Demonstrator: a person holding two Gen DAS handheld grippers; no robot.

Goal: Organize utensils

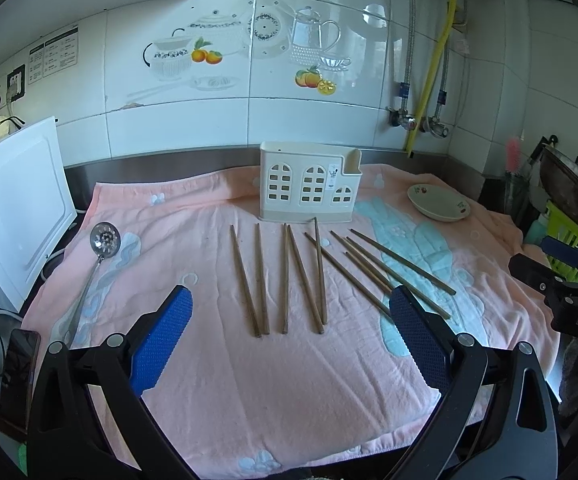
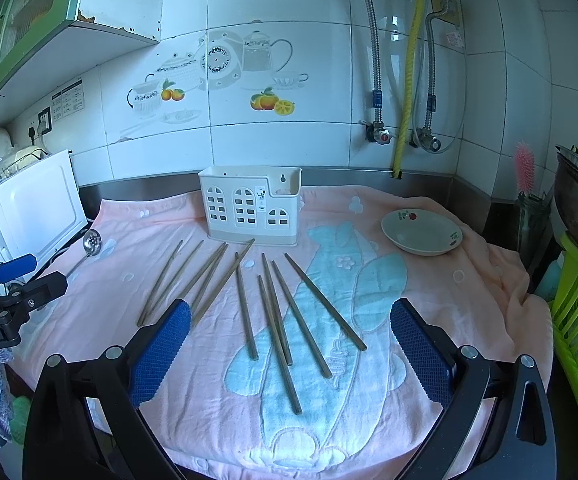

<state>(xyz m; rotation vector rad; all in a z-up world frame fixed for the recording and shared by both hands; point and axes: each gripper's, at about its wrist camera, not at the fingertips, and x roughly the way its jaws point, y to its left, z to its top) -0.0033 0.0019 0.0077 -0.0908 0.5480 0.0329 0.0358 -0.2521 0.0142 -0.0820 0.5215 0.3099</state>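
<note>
Ten chopsticks [image 2: 245, 308] lie before one utensil holder [image 2: 249, 210]; one dish [image 2: 421, 236] right, one slotted spoon [image 1: 103, 240] left. Both grippers' fingers [image 1: 161, 340] [image 2: 419, 346] spread wide, empty.

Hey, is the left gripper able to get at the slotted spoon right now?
Probably yes: the left gripper is open, and the slotted spoon lies alone on the pink towel, nothing covering it.

- The wall [image 2: 289, 128] has shiny white tiles, and some show pictures of teapots and oranges [image 2: 271, 102].
- A yellow pipe [image 2: 409, 68] and two silver hoses run down the wall on the right.
- A green cupboard [image 2: 21, 28] hangs up high on the left.
- A white box-like machine [image 1: 13, 208] stands on the left.
- Bright light shines off the tiles.
</note>
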